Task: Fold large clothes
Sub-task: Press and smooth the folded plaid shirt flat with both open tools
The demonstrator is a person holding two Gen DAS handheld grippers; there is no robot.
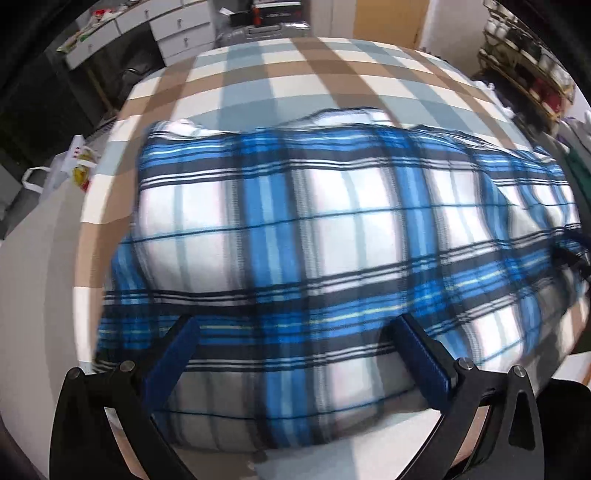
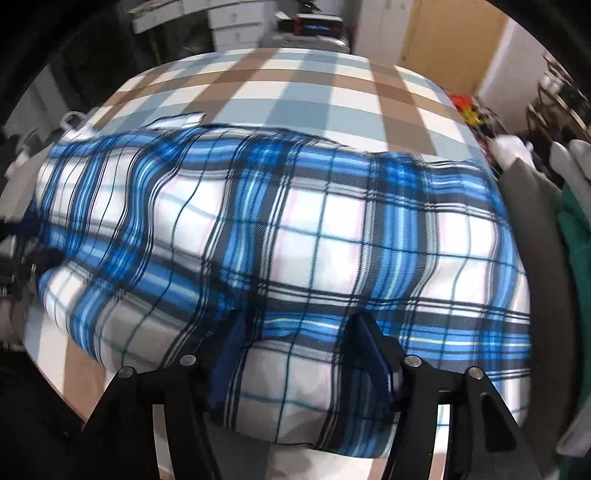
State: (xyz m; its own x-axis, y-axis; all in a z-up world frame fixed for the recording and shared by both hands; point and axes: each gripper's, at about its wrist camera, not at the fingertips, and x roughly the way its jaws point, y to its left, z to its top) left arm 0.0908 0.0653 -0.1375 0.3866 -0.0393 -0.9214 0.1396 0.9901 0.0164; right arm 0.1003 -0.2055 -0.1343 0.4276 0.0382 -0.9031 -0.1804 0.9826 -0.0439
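A large blue, white and black plaid garment lies spread sideways across a surface with a brown, teal and white checked cover. Its near edge is a rounded fold close to both cameras. My left gripper is wide open just above that near part, its blue pads apart over the cloth. My right gripper stands open too, with a bulge of the plaid cloth between its pads; they do not visibly pinch it. Both views are motion-blurred.
White drawers and a suitcase stand beyond the far edge. A shelf rack is at the far right. Bags sit on the floor at the left. Grey and green clothes are piled at the right.
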